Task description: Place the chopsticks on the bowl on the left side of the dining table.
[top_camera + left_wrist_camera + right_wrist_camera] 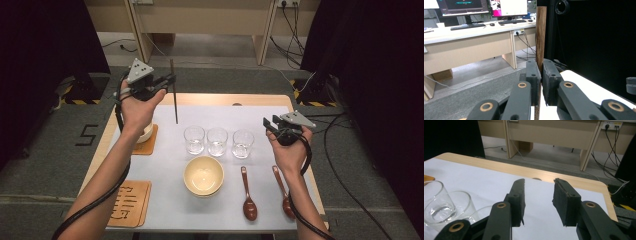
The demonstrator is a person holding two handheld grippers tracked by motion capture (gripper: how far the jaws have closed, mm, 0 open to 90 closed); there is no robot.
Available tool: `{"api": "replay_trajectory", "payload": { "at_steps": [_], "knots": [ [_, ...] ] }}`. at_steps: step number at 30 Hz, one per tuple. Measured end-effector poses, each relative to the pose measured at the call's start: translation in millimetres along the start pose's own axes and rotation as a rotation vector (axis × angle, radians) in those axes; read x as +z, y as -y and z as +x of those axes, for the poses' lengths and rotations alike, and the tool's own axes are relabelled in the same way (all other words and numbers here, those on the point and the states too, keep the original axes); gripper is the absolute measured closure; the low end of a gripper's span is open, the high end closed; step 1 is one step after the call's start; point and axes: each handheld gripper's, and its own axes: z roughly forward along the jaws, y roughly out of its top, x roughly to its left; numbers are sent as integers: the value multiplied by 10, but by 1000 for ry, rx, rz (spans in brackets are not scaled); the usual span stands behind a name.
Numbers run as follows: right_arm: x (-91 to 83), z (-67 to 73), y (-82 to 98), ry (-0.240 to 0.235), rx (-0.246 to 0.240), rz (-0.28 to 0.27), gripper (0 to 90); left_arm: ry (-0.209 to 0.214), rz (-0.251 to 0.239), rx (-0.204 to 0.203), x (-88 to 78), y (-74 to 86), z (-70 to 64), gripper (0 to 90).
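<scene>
Gripping a dark stick above the table's far edge, the left tool stays clear; right tool gapes empty.

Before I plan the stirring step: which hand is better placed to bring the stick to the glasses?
Left. Its tool is shut on the dark stick, upright above the three glasses. The right tool stands open, holding nothing.

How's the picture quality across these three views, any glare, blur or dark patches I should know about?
High view: even light on the white table mat, black curtains at both sides swallow detail, soft overall. Left gripper view: the thin dark wooden stick clamped in the left gripper is sharp, while the monitors behind glare. Right gripper view: the open right gripper is crisp, and the clear glass cups show small highlights.
</scene>
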Motion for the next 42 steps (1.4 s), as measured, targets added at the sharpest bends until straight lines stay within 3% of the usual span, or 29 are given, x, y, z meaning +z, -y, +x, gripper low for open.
{"api": "replay_trajectory", "payload": {
  "at_steps": [16,29,42],
  "knots": [
    [-214,-161,382,25,63,-6,614,-33,33,-36,-268,228,116,836],
    [-283,-164,599,15,88,-28,614,-64,38,-72,-471,362,209,836],
    [-322,-154,768,6,87,-15,612,-93,55,-70,-713,458,255,836]
  ]
}}
